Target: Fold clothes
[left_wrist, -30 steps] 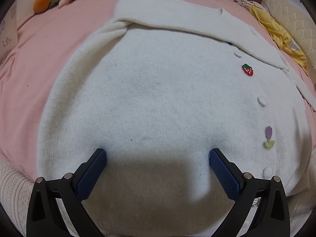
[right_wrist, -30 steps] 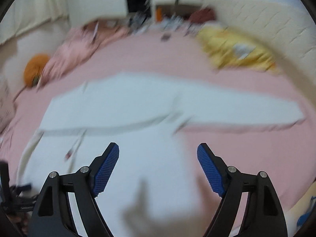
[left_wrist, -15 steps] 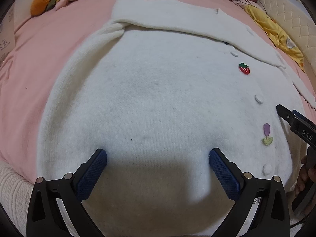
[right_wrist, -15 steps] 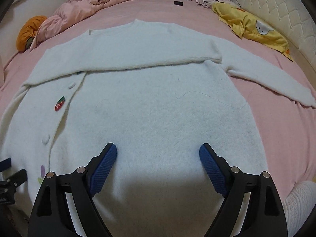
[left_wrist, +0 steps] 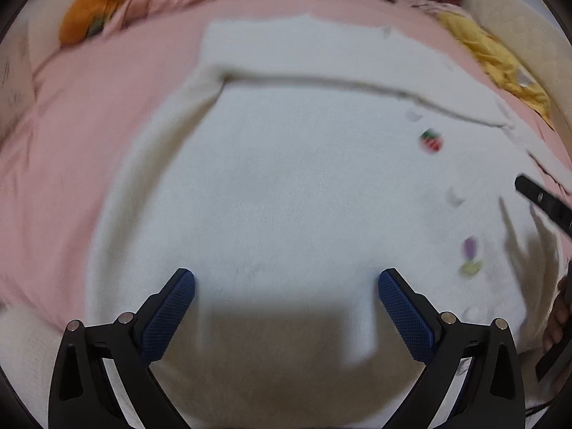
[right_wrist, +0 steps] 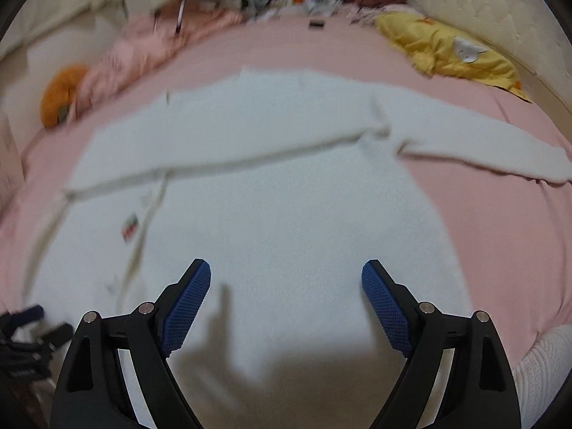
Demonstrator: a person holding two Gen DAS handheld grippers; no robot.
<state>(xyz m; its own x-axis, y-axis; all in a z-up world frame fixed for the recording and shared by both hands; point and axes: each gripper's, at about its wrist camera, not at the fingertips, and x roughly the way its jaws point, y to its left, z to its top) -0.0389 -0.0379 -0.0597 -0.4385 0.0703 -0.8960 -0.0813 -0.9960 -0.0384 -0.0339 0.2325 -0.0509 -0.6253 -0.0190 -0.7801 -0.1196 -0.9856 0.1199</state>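
White cardigan: soft fuzzy knit, matt. Pink bedsheet: smooth matt cloth. Left gripper, right gripper: black matt plastic arms, blue pads with fine cross-hatched grip, shiny metal pins. Headboard: cream quilted padding. Yellow garment: crumpled soft cloth.
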